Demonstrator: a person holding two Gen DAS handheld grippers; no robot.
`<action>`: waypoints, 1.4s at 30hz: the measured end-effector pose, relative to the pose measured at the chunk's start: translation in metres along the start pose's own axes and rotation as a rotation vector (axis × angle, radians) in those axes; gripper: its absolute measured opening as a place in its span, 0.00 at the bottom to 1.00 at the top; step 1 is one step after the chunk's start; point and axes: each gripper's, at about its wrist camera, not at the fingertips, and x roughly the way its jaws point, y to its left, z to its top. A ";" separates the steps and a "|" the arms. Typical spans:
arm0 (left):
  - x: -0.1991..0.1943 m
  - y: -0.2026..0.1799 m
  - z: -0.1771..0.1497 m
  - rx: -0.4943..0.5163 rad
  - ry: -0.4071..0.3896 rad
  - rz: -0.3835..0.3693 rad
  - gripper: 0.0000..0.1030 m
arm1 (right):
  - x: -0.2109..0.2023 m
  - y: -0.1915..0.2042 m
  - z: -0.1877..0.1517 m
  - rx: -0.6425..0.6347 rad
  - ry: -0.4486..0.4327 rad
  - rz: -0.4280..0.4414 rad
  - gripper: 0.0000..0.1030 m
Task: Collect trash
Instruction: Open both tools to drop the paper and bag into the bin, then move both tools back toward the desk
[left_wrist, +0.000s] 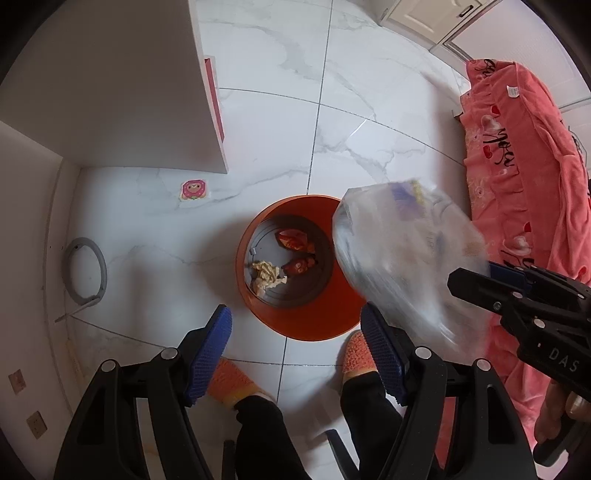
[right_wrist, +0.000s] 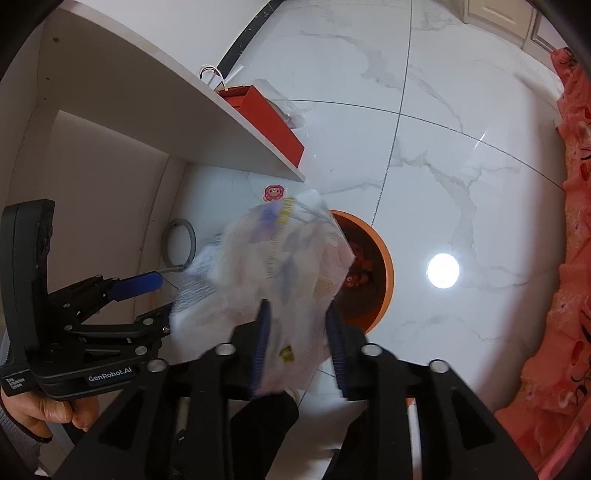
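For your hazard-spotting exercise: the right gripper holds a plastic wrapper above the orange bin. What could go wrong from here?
1. The plastic wrapper hangs over the orange bin's rim, not its centre; released now, it may land on the floor.
2. It looks light and blurred, so it could drift.
3. The right gripper pinches only one end; it might slip early.

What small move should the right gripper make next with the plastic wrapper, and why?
Probably open the right gripper to drop the plastic wrapper. It already hangs, blurred, over the rim of the orange bin, where other trash lies; the left gripper is open and holds nothing.
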 end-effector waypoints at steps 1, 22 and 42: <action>0.000 0.000 0.000 -0.001 0.000 0.000 0.71 | 0.001 0.001 0.000 0.000 0.001 -0.006 0.33; -0.088 -0.027 -0.019 0.028 -0.089 0.000 0.71 | -0.103 0.034 -0.013 -0.021 -0.082 0.022 0.33; -0.303 -0.045 -0.087 -0.013 -0.440 0.058 0.71 | -0.318 0.133 -0.044 -0.314 -0.268 0.203 0.37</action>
